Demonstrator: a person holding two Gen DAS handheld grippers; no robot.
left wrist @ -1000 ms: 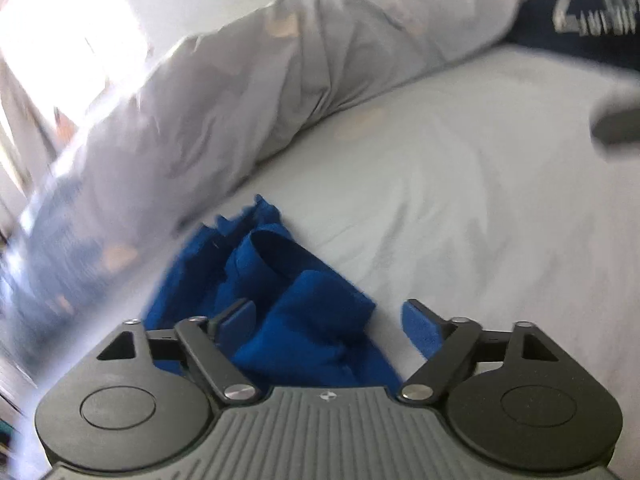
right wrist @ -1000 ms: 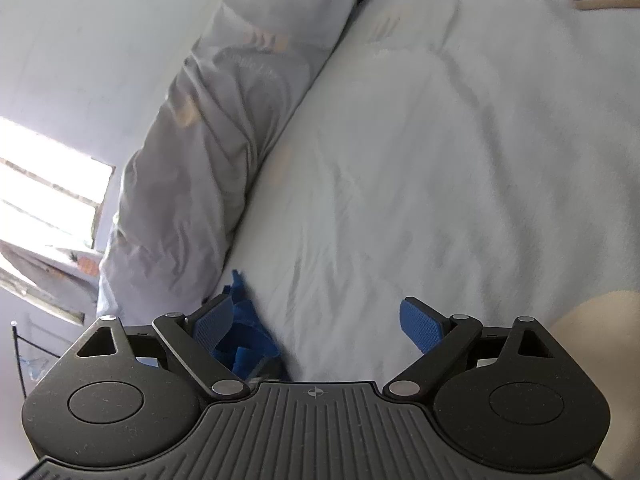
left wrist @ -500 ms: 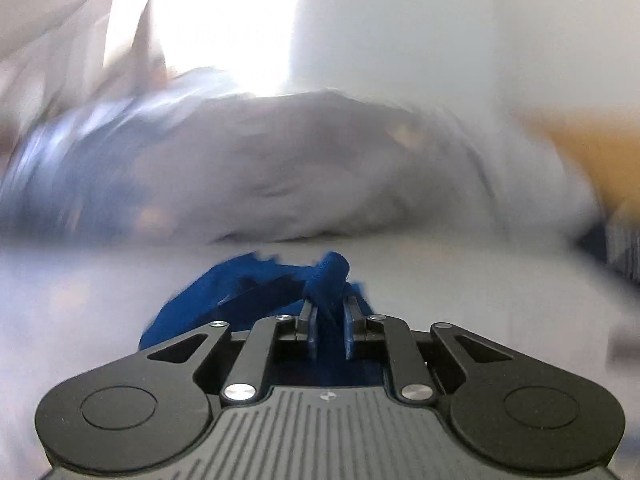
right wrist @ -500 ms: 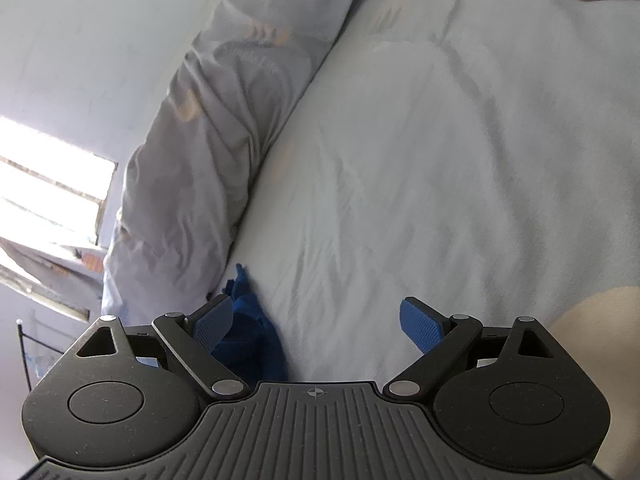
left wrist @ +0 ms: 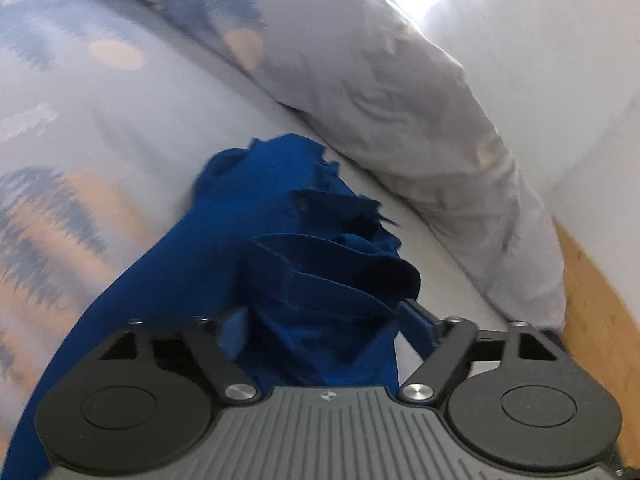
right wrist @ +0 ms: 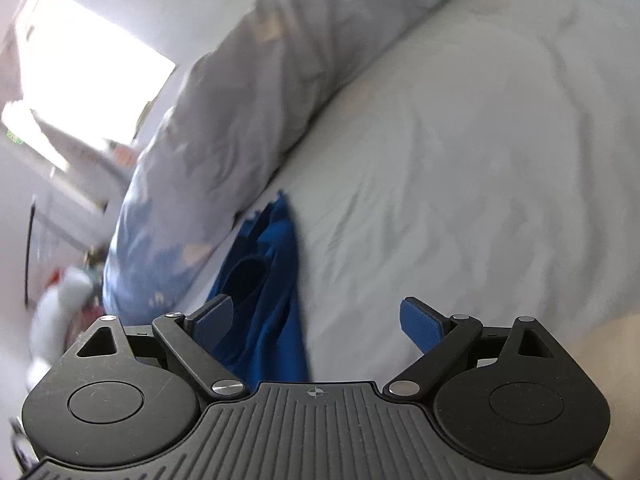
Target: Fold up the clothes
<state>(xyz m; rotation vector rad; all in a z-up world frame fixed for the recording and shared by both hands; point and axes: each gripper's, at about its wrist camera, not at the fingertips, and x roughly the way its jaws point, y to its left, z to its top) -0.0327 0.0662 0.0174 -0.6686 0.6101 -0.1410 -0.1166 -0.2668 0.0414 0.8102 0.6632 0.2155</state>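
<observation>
A crumpled blue garment (left wrist: 280,240) lies on the pale bed sheet (right wrist: 460,160), beside a long grey rolled duvet (left wrist: 380,80). My left gripper (left wrist: 324,326) hangs low over the garment with its jaws opening wide. A bunched fold of blue cloth sits between the fingers, and the pads do not press on it. In the right wrist view the same garment (right wrist: 272,280) runs under the left finger. My right gripper (right wrist: 316,320) is open, with bare sheet between most of its span.
The duvet roll (right wrist: 240,100) runs along the wall side of the bed. A wooden bed frame (left wrist: 592,300) shows at the right edge. Patterned bedding (left wrist: 60,200) covers the left. A bright window (right wrist: 88,52) is behind the duvet.
The left gripper shut on a fold of the blue garment, then opened wide again while it swung across and rolled. The right gripper rolled a little and stayed open.
</observation>
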